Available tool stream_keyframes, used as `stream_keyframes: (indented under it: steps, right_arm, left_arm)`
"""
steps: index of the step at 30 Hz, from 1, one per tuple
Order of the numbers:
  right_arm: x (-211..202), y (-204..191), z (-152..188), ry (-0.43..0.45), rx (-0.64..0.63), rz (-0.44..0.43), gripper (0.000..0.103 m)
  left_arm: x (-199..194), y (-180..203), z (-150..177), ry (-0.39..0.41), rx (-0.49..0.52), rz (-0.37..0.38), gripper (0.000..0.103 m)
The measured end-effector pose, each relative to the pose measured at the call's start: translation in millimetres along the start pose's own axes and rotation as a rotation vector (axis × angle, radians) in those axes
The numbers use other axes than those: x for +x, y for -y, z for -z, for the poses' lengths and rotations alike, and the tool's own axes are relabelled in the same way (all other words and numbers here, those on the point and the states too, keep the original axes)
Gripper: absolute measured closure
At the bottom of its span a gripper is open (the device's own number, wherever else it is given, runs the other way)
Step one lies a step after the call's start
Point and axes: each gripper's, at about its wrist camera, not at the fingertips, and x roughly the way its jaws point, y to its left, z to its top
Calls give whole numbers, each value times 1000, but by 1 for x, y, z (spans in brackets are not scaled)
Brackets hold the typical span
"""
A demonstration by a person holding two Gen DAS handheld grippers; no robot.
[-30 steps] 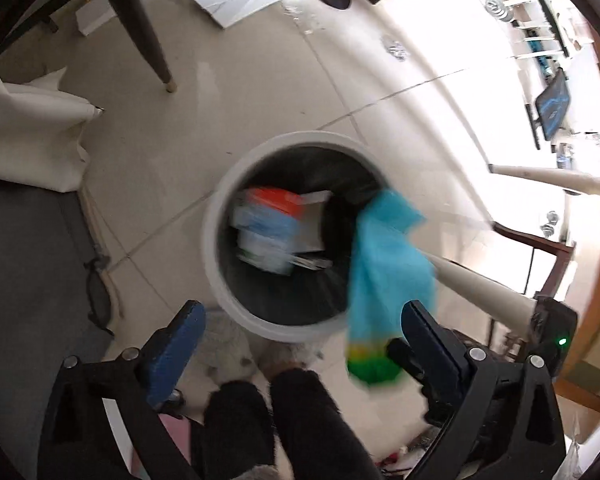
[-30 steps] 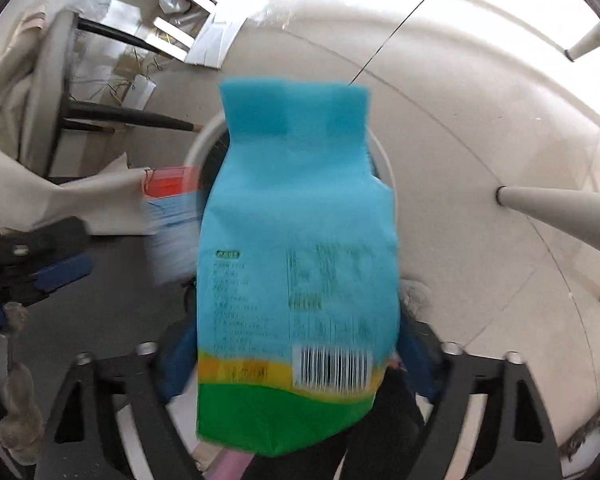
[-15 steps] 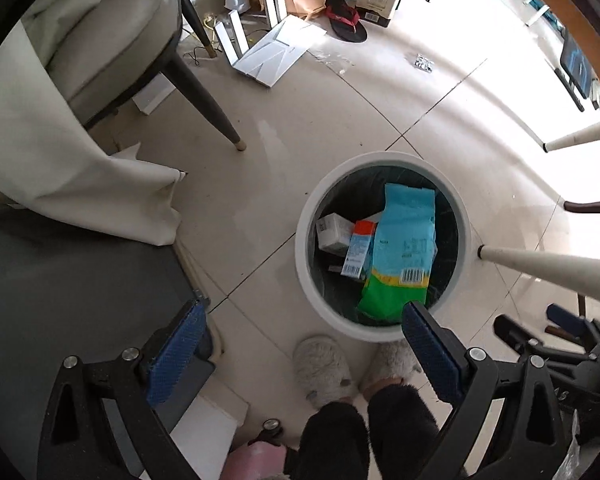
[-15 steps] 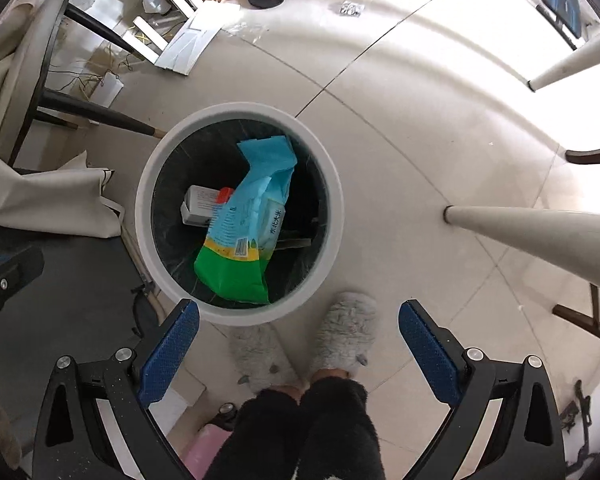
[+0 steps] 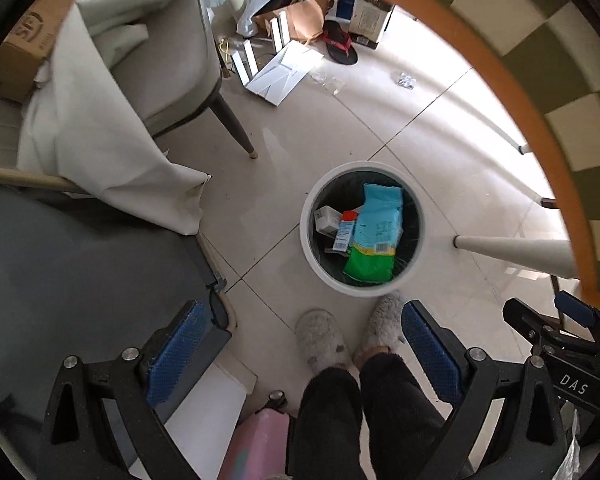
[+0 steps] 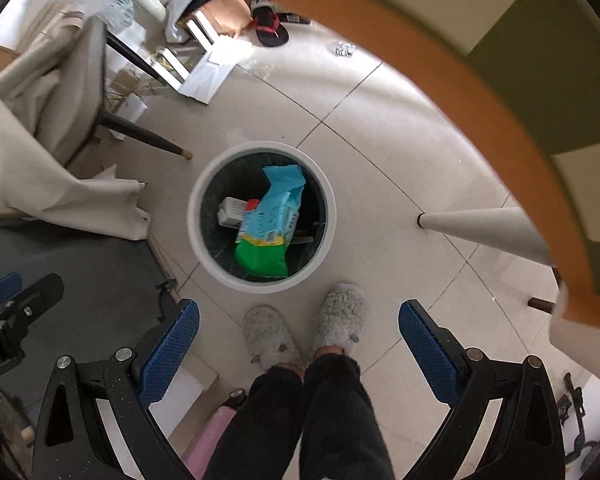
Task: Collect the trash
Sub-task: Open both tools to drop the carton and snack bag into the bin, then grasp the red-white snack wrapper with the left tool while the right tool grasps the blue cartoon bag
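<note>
Through my left claw I look straight down at pale floor tiles, where a white round bin stands just ahead of my grey slippers. A cloth-draped chair stands to one side, cardboard and papers lie further off, and an orange-edged table curves overhead. The blue-and-green bag lies inside the bin beside a small white box; my blue pads are spread wide on nothing. A second ago the bin filled this view, so I have lifted well away. Through my right claw the same bin sits on the tiles, the bag slumped in it. These fingers are also wide apart and empty, whereas a second ago they pinched that bag over the rim.
</note>
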Motion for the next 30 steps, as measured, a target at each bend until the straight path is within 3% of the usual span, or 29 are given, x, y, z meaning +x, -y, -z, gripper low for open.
stream_keyframes:
  steps: [8, 17, 24, 30]
  right_arm:
    - [-109, -9, 19, 51, -15, -18, 2]
    - [-227, -4, 25, 120, 21, -109, 2]
    - [-288, 40, -15, 165, 125, -188, 2]
    - [-321, 141, -98, 235, 300, -208, 2]
  left_arm:
    - [-89, 1, 15, 21, 4, 16, 3]
    - [-197, 14, 16, 140, 41, -13, 3]
    - [-260, 61, -39, 253, 55, -54, 3]
    - [-282, 141, -124, 312, 103, -91, 3]
